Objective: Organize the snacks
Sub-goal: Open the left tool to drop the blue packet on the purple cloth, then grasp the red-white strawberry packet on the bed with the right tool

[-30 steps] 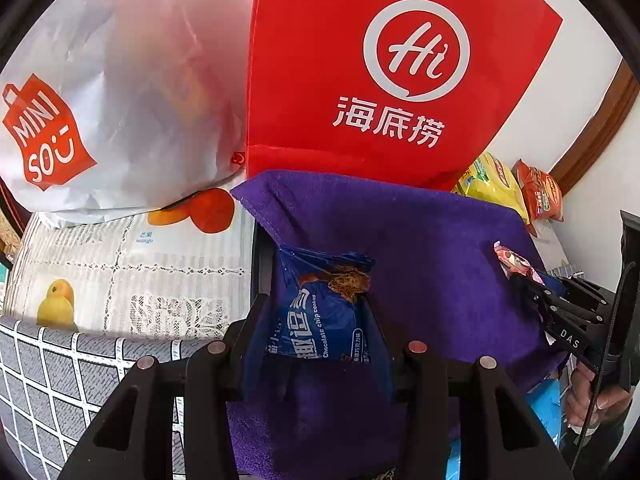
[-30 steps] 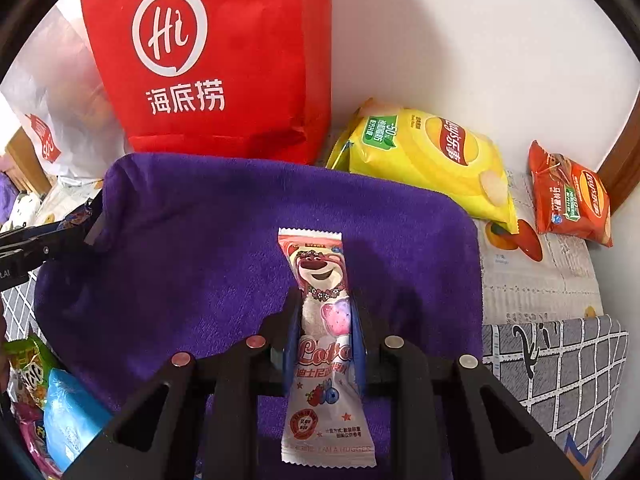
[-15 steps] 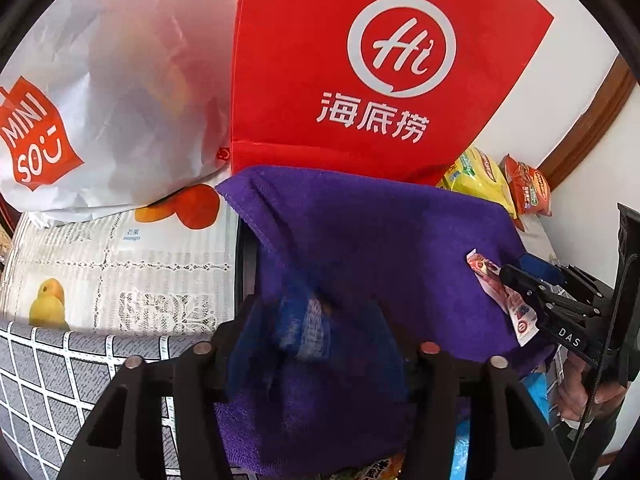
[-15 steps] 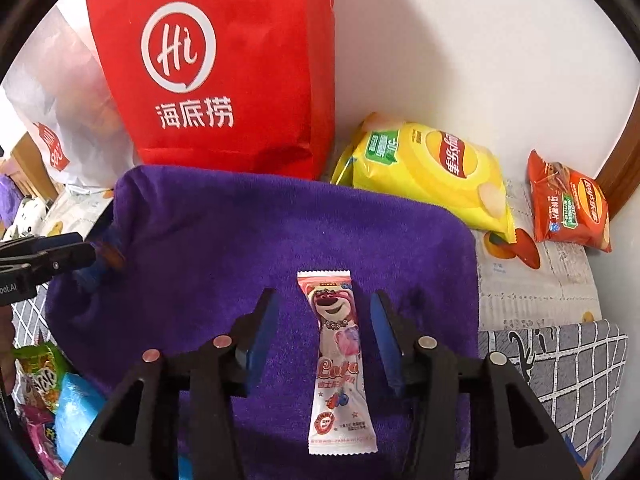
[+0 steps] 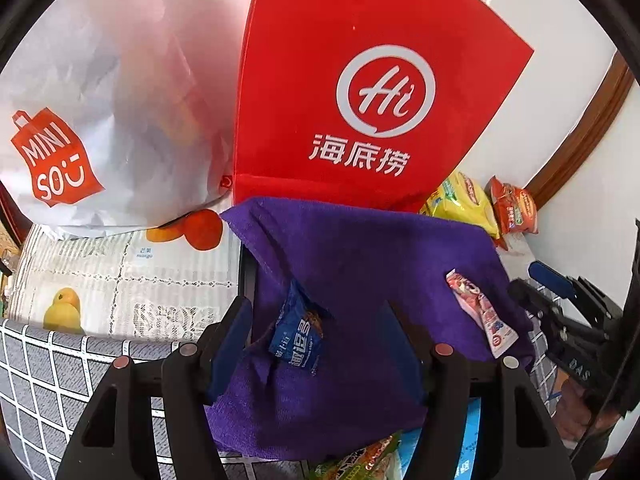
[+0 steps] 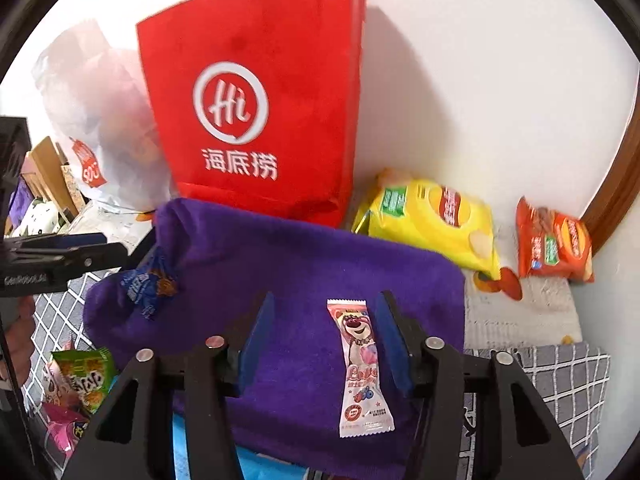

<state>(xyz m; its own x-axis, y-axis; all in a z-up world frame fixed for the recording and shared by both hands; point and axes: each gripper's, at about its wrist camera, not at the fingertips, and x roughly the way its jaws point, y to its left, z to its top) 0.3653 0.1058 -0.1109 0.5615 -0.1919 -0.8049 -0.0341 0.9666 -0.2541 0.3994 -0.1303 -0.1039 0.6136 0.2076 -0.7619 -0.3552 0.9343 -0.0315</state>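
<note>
A purple towel [image 5: 360, 264] [image 6: 280, 272] is spread in front of the bags. On its left part lies a blue cookie packet [image 5: 298, 336] [image 6: 146, 284], loose between the jaws of my left gripper [image 5: 316, 344], which are opening without touching it. A pink bear-print candy packet [image 6: 362, 364] [image 5: 480, 316] lies flat on the towel's right part. My right gripper [image 6: 324, 340] hovers over it, its jaws opening too, and the packet sits free close to the right finger. Each gripper shows at the edge of the other's view.
A red paper bag [image 5: 360, 100] [image 6: 256, 120] and a white plastic bag [image 5: 100, 120] stand behind the towel. A yellow chip bag [image 6: 432, 220] and an orange packet [image 6: 552, 244] lie by the wall at right. More snacks [image 6: 84, 376] lie at lower left.
Both grippers have let go of their packets, spread their jaws and lifted. The blue packet and the pink packet now rest on the towel.
</note>
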